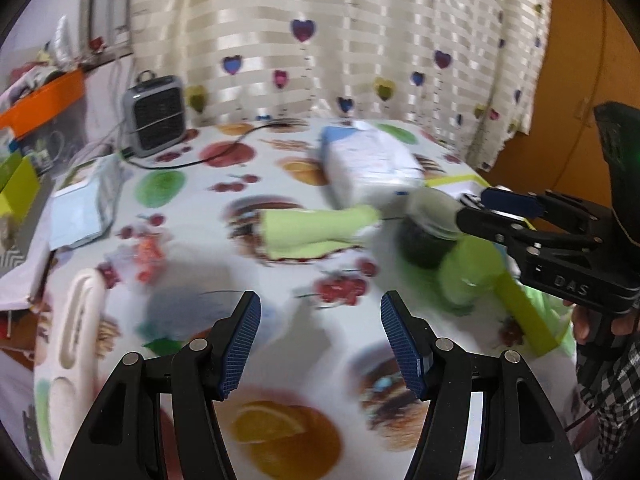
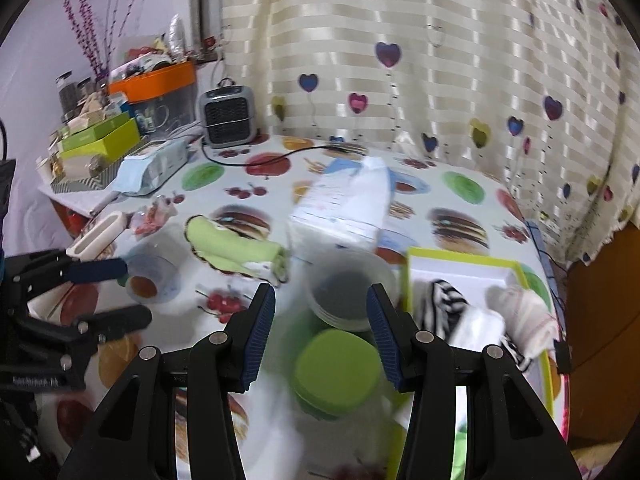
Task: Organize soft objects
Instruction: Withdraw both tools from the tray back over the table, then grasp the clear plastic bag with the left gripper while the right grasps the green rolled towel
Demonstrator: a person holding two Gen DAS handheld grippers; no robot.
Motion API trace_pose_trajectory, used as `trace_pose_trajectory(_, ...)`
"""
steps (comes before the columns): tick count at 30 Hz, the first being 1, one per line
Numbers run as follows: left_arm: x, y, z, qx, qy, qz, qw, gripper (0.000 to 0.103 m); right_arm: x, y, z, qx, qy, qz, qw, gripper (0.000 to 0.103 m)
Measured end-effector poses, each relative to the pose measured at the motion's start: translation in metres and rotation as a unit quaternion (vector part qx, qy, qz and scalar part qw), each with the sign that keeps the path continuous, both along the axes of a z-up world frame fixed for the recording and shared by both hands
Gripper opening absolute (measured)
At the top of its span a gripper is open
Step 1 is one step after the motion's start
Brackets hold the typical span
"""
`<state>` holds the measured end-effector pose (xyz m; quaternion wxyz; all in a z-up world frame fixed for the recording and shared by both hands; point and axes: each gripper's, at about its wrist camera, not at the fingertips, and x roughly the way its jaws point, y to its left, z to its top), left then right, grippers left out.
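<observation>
A folded light-green cloth [image 1: 310, 232] lies mid-table on the fruit-print tablecloth; it also shows in the right wrist view [image 2: 236, 250]. A green-rimmed white tray [image 2: 456, 270] at the right holds a black-and-white striped cloth [image 2: 448, 300] and a white cloth [image 2: 520, 312]. My left gripper [image 1: 320, 344] is open and empty above the table, short of the green cloth. My right gripper [image 2: 320, 328] is open and empty over a clear bowl [image 2: 348, 292] and a green-lidded container [image 2: 338, 372]. The right gripper shows in the left wrist view [image 1: 496, 210].
A white plastic pack [image 2: 348, 204] lies behind the green cloth. A grey heater [image 2: 228, 116] with a black cable stands at the back. A blue wipes pack [image 2: 152, 168], green boxes [image 2: 100, 140] and a clear cup [image 2: 152, 276] are on the left.
</observation>
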<state>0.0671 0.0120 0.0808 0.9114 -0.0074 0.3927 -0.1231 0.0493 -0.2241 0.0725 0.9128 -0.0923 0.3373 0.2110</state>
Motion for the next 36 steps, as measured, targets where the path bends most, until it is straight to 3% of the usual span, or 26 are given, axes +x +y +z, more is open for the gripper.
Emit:
trace_pose_trajectory(10,0.016,0.057,-0.004,0.009,0.008,0.053,0.9985,0.063,0.019,0.057,-0.012,-0.040,0.008,0.067,0.997,0.049)
trace_pose_trajectory(16,0.032,0.089,-0.015,-0.014,0.031,0.090,0.9953,0.062,0.029,0.082,-0.020,-0.059,0.016,0.100,0.993,0.049)
trace_pose_trajectory(29,0.061,0.112,-0.021,-0.006,0.046,0.122,0.9915,0.063,0.050,0.113,-0.039,-0.114,0.028,0.131,0.984,0.049)
trace_pose_trajectory(36,0.079,0.110,-0.033,0.028,0.060,0.131,0.9892,0.063,0.052,0.124,-0.049,-0.165,0.011,0.131,0.977,0.049)
